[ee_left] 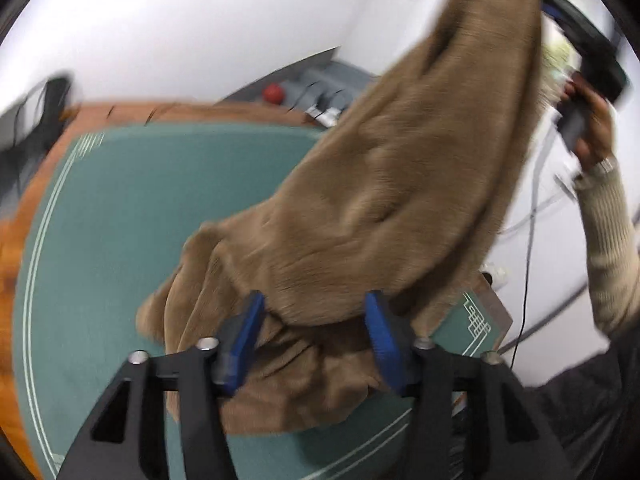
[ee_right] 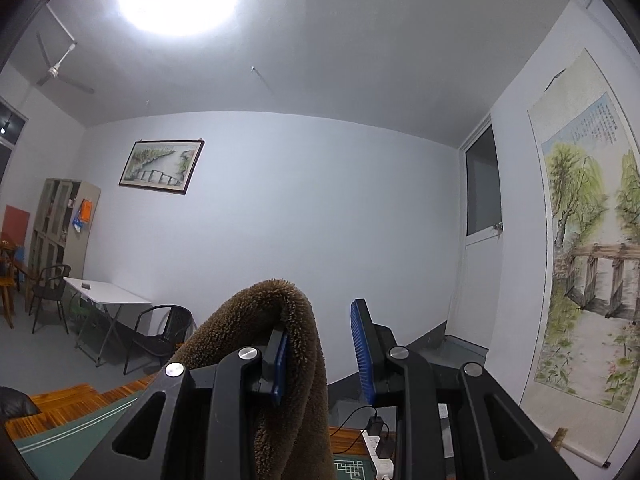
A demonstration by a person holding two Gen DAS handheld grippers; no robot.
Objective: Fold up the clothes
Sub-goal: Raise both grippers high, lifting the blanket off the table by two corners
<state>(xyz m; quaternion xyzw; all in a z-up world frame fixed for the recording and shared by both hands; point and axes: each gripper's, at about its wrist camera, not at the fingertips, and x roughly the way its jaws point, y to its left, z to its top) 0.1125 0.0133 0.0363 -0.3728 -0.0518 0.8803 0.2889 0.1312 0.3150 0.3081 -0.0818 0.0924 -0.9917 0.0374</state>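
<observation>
Left wrist view: brown fleece garment hangs ahead of the parted left gripper; right gripper, also parted, wears it draped over one finger; regrip before folding.

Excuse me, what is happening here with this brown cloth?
A person is lifting a brown fleece garment above a green mat on a wooden table. The garment hangs draped over one finger of the raised right hand-held gripper, whose jaws stand apart. The left hand-held gripper is open around the lower folds. No fold is made yet.
</observation>
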